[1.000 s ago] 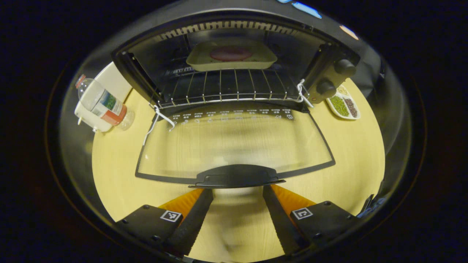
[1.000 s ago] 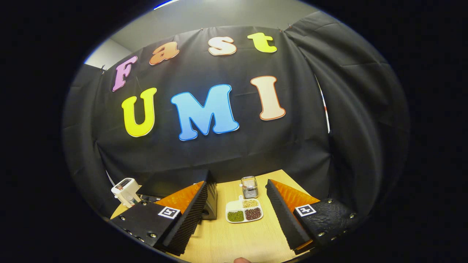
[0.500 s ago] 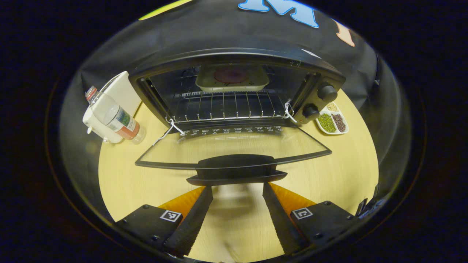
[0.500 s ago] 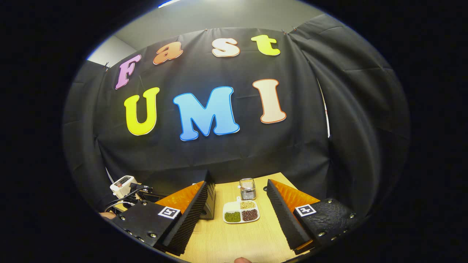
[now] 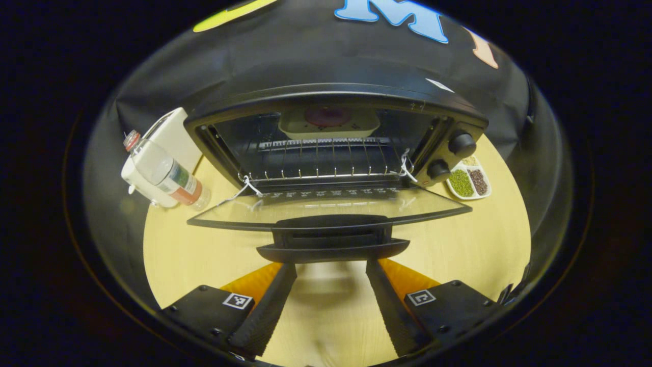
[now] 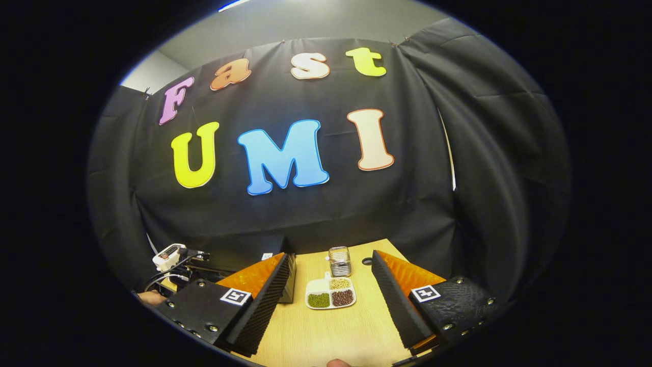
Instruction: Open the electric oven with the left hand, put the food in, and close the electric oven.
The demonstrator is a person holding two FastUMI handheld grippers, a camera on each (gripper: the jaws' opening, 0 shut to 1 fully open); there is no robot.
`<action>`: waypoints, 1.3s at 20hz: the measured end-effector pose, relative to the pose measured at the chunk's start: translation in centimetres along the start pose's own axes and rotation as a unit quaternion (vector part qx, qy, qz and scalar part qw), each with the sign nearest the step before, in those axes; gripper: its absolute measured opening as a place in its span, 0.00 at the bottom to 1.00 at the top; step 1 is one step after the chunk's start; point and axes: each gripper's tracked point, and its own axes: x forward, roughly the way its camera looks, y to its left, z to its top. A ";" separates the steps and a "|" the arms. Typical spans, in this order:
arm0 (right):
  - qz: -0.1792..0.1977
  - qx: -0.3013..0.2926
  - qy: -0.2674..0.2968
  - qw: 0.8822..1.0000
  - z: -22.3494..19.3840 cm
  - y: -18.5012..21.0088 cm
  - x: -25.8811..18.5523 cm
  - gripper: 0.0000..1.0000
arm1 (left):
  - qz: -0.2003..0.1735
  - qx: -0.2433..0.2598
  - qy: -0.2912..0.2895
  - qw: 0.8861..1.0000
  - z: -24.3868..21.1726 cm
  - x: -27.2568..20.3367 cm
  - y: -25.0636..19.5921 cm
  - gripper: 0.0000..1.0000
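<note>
The black electric oven (image 5: 336, 97) stands with its glass door (image 5: 331, 206) swung down to about level, almost edge-on in the left gripper view. Deep inside, on the wire rack (image 5: 326, 160), sits a pale tray (image 5: 328, 123) with a dark red piece of food. The door's black handle (image 5: 332, 245) hangs just above my left gripper (image 5: 331, 267), which is open, its fingertips right under the handle with nothing between them. My right gripper (image 6: 332, 257) is open and holds nothing, off to the oven's (image 6: 244, 250) right side above the table.
A plastic bottle (image 5: 163, 176) leans by a white appliance (image 5: 175, 137) left of the oven. A divided dish of beans (image 6: 330, 296) and a small glass jar (image 6: 338, 261) stand on the wooden table (image 6: 326, 336) to the oven's right. A hand (image 6: 150, 297) shows at far left.
The door's glass, seen from above a second ago, now shows almost edge-on, and the oven looks farther off. The handle stays at my left fingertips. My right gripper barely moved.
</note>
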 end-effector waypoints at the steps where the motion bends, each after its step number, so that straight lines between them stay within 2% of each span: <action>1: 0.000 -0.003 0.000 1.000 0.0 -0.2 -0.1 0.99 | 0.002 0.003 -0.007 1.000 0.2 -0.1 0.0 0.90; 2: -0.001 -0.006 0.001 1.000 -0.1 -0.5 -0.1 0.99 | 0.003 0.008 -0.013 1.000 0.6 -0.1 0.1 0.95; 5: 0.005 -0.010 0.004 1.000 -0.3 -0.2 -0.1 0.99 | 0.009 0.008 -0.031 0.999 1.9 -0.6 0.1 0.95; 6: 0.007 -0.009 0.005 1.000 -0.3 -0.2 -0.1 0.99 | 0.010 0.006 -0.036 0.999 2.2 -0.8 0.1 0.99; 8: 0.010 -0.007 0.005 1.000 -0.3 0.0 -0.2 0.99 | 0.012 0.003 -0.044 0.999 3.4 -1.0 0.2 0.99; 9: 0.011 -0.006 0.004 1.000 -0.3 0.1 -0.3 0.99 | 0.013 0.003 -0.050 0.999 4.1 -1.2 0.5 0.99; 10: 0.011 -0.007 0.003 1.000 -0.3 0.1 -0.5 0.99 | 0.015 0.005 -0.056 0.998 4.6 -1.4 0.6 0.95; 13: 0.012 -0.008 0.002 1.000 -0.3 0.0 -0.8 0.99 | 0.021 0.011 -0.079 0.997 5.7 -2.9 0.7 0.95; 17: 0.018 -0.018 -0.006 1.000 0.1 0.0 -1.0 0.99 | 0.005 0.011 -0.153 0.988 7.8 -6.9 -0.6 0.95; 18: 0.021 -0.025 -0.012 0.999 0.5 0.0 -1.0 0.99 | 0.006 0.010 -0.183 0.983 8.6 -8.7 -0.9 0.90; 19: 0.027 -0.029 -0.018 0.999 1.0 0.3 -1.1 0.99 | 0.004 0.007 -0.215 0.977 9.4 -10.8 -1.5 0.95; 21: 0.042 -0.037 -0.032 0.998 2.1 1.1 -0.9 0.99 | -0.008 -0.012 -0.275 0.961 10.5 -15.9 -3.1 0.94; 22: 0.050 -0.042 -0.040 0.997 2.8 1.5 -0.8 0.99 | -0.009 -0.019 -0.309 0.951 11.3 -18.5 -3.7 0.94; 23: 0.061 -0.046 -0.048 0.996 3.6 2.1 -0.8 0.99 | -0.004 -0.026 -0.342 0.939 12.0 -21.4 -3.9 0.99; 24: 0.071 -0.047 -0.054 0.995 4.3 2.7 -0.8 0.99 | 0.001 -0.029 -0.374 0.927 12.8 -24.2 -4.1 0.89; 26: 0.091 -0.042 -0.063 0.993 5.6 3.9 -1.1 0.99 | 0.003 -0.022 -0.428 0.903 13.8 -29.3 -4.7 0.99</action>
